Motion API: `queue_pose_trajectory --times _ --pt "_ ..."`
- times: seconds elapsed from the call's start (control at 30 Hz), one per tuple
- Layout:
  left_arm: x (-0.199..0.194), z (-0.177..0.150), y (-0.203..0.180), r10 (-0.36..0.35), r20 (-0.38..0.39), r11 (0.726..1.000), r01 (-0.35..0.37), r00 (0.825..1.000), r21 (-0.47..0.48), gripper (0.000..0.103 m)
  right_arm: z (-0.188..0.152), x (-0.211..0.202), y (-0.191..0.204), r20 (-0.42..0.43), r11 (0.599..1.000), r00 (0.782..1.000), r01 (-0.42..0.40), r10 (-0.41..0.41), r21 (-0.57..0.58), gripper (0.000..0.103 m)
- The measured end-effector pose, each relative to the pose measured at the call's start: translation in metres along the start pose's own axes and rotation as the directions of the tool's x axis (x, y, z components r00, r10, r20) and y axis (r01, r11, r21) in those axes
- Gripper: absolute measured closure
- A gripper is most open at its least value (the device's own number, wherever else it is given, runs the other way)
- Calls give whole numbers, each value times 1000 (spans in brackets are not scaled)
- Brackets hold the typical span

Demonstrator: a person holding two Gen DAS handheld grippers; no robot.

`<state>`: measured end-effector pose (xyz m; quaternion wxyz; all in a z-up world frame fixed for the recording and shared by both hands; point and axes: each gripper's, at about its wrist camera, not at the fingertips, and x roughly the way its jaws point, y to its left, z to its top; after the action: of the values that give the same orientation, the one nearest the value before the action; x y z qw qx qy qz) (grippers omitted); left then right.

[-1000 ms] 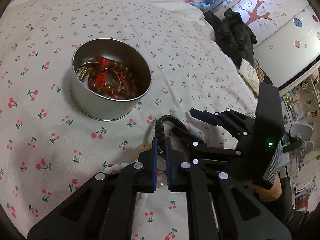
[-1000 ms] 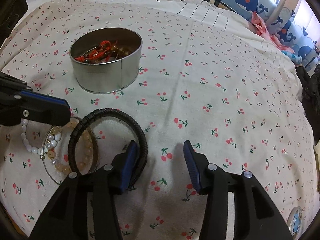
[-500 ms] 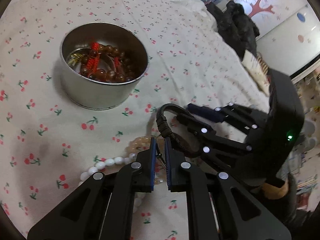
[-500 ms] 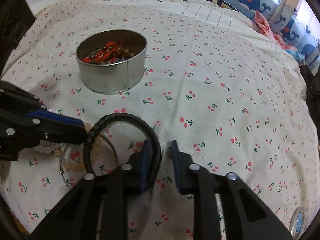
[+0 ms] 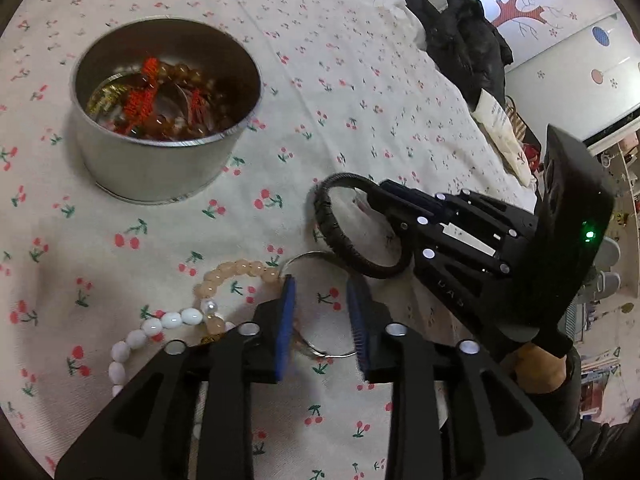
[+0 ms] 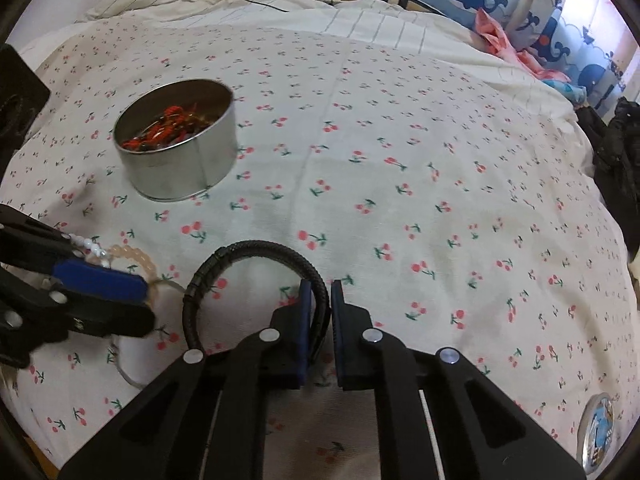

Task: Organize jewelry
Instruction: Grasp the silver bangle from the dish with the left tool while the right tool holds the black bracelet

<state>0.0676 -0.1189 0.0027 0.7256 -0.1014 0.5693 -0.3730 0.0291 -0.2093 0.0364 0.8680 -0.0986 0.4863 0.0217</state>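
jaws of the right gripper (image 6: 319, 304) have just been closing and now pinch the near right side of the black braided bracelet (image 6: 256, 256), whose loop stands out to the left and far side of the blue pads, over the cherry-print bed sheet (image 6: 400, 160). the left gripper (image 5: 320, 312) has just been opening; its jaws stand partly apart with nothing pressed between the pads, hovering over a thin silver bangle (image 5: 316, 258) that lies flat on the sheet. just left of that bangle lies a peach bead bracelet (image 5: 236, 272), and nearer still a string of white beads (image 5: 160, 324) curls away to the near left; all three touch or overlap in a small heap. in the left wrist view the black bracelet sits just beyond the heap, on the right. farther off on the left stands a round metal tin (image 5: 152, 168), upright and open, holding amber beads with red tassels (image 5: 140, 100) and a bit of gold chain. dark clothing (image 5: 464, 40) lies at the far right edge of the bed. a person's hand (image 5: 538, 368) grips the right gripper's handle.
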Motion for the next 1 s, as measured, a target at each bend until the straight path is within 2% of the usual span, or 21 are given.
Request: queue_pose_trajectory --times 0.03,0.27,0.43,0.47,0.53,0.67,0.73,0.83,0.9,0.97,1.0 --pt "-1 1 2 6 7 1000 -6 1000 -10 66 -1 0 -2 -2 1000 1000 4 -4 0 93" --pt "-16 2 13 33 40 999 -31 999 -42 56 -3 4 -7 -24 1000 1000 11 -11 4 92" --pt "-19 5 14 117 43 993 -116 992 -18 55 -5 7 -4 -40 1000 999 14 -15 -11 90" --pt "-22 5 17 104 47 994 -103 993 -25 53 -5 7 -4 -40 1000 999 17 -18 -13 89" --pt "-34 7 23 60 76 997 -56 995 -57 53 -6 7 -4 -39 1000 999 24 -25 -15 84" --pt "-56 10 32 105 152 993 -94 983 -73 48 -7 8 -4 -40 1000 999 28 -28 -14 82" --pt "-57 13 36 159 161 985 -147 974 -88 46 -7 8 -3 -42 999 999 30 -31 -17 82" --pt "-42 15 32 244 118 970 -242 962 -34 46 -8 8 -2 -44 999 999 29 -29 -19 82" --pt "-28 15 26 309 90 949 -313 947 29 46 -8 8 -1 -43 999 999 31 -32 -24 82" --pt "-17 15 19 365 97 924 -373 926 80 46 -7 9 -1 -45 999 999 30 -31 -25 82" --pt "-15 16 16 375 106 919 -384 921 88 46 -7 9 -1 -45 999 999 30 -31 -26 82"
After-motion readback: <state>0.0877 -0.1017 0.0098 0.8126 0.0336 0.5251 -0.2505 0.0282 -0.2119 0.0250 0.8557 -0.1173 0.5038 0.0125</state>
